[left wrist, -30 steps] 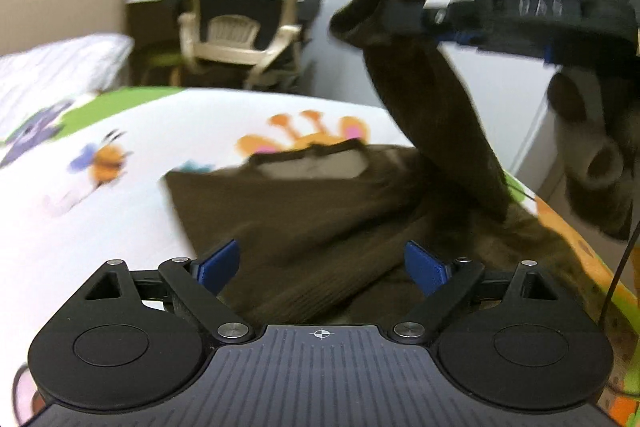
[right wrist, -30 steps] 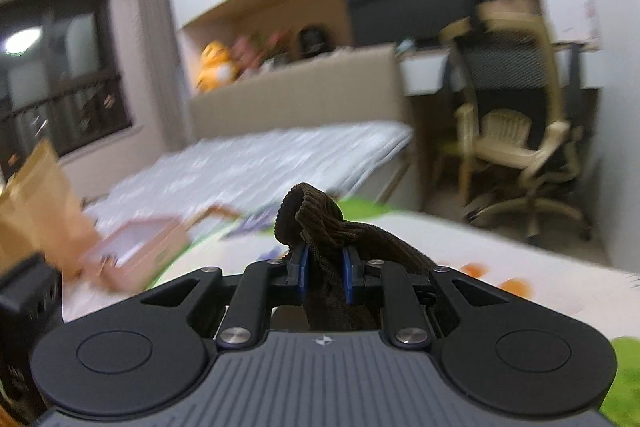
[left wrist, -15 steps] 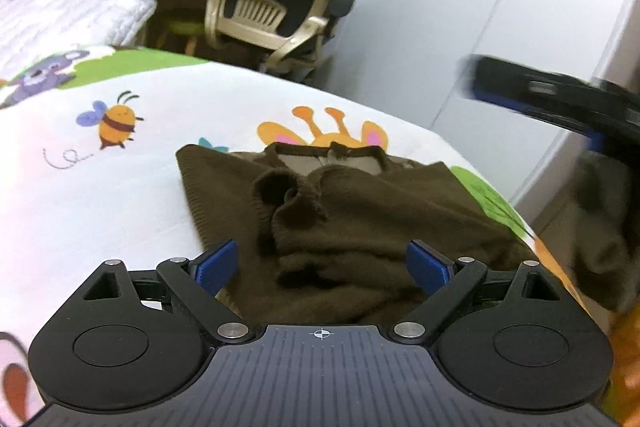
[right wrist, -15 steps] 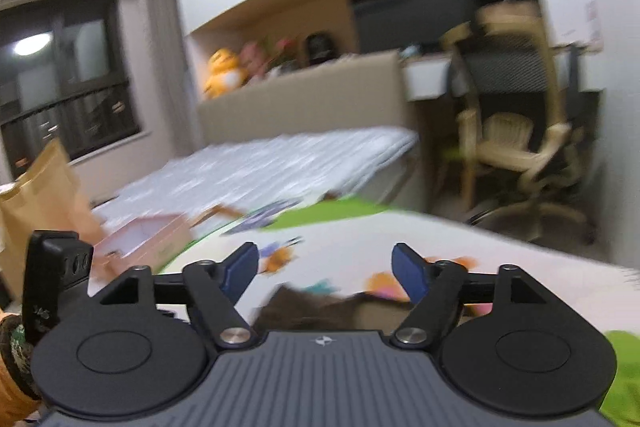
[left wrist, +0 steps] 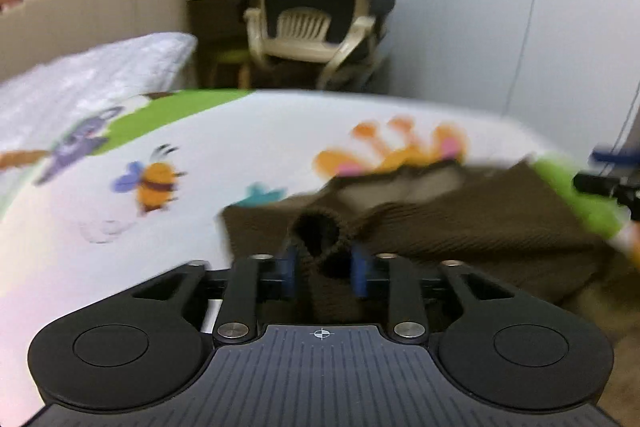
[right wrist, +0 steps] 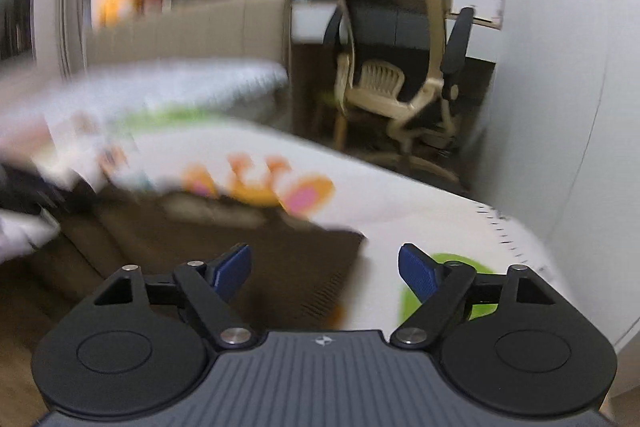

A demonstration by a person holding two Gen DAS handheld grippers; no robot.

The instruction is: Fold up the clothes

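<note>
A dark brown knit sweater [left wrist: 480, 227] lies spread on a cartoon-print mat [left wrist: 240, 147], its collar toward the giraffe print. My left gripper [left wrist: 324, 267] is closing on a sleeve cuff [left wrist: 318, 227] that lies over the sweater's body. The cuff sits between the blue pads [left wrist: 290, 267], which touch it on both sides, and its mouth is still round. My right gripper [right wrist: 324, 271] stands open with nothing between its fingers, low over the sweater [right wrist: 260, 259] near its right edge. In the left wrist view the right gripper [left wrist: 608, 183] shows blurred at the far right.
A beige office chair [left wrist: 316, 7] stands beyond the mat's far edge, also in the right wrist view [right wrist: 400, 67]. A quilted white mattress [left wrist: 80, 79] lies at the left. A white wall [left wrist: 520, 7] runs along the right. The mat's right edge [right wrist: 520, 227] drops off.
The right gripper let go of the raised sleeve, which dropped onto the sweater, then swung down and right. The left gripper moved in and closed around the cuff.
</note>
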